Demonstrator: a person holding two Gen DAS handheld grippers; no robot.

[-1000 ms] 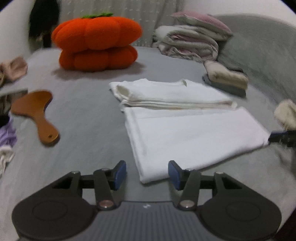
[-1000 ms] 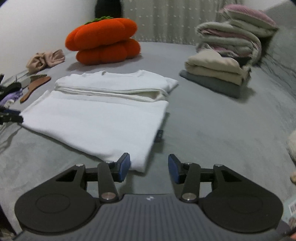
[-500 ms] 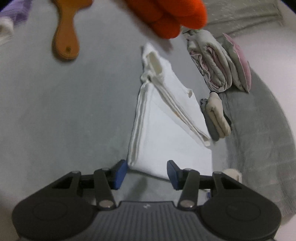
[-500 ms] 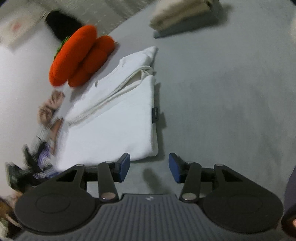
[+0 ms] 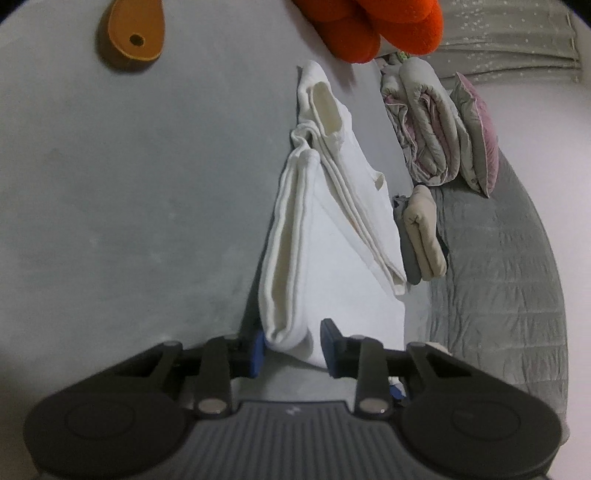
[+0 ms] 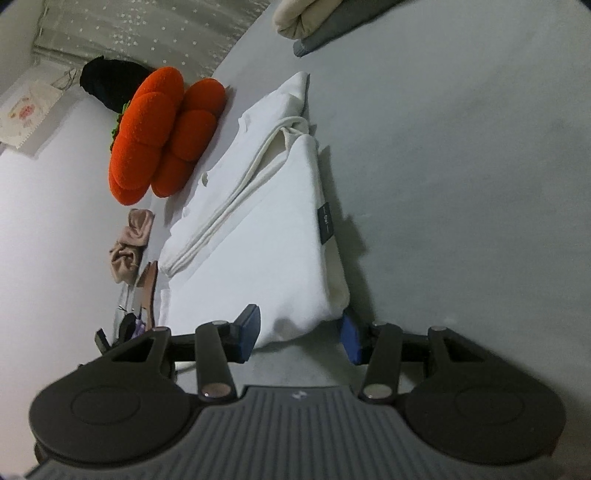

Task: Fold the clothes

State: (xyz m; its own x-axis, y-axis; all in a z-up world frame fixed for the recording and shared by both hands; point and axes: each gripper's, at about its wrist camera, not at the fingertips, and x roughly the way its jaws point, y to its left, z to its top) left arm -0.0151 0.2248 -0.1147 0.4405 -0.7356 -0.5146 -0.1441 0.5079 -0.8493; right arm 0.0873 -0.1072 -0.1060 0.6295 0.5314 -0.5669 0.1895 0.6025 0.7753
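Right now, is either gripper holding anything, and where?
Left gripper has just been closing and pinches the shirt by its near folded corner. Right gripper is open around the other near corner, holding nothing.

Left view: wooden paddle cut off at top edge, only its rounded end with a hole shows. Orange pumpkin cushion also clipped at top. Corner of white garment sits between the left claw pads; contact unclear, edge partly hidden behind the left pad. Right view: folded beige and grey stack cut by top edge. Small dark items by left finger too small to identify. Both views' corners vignetted black.
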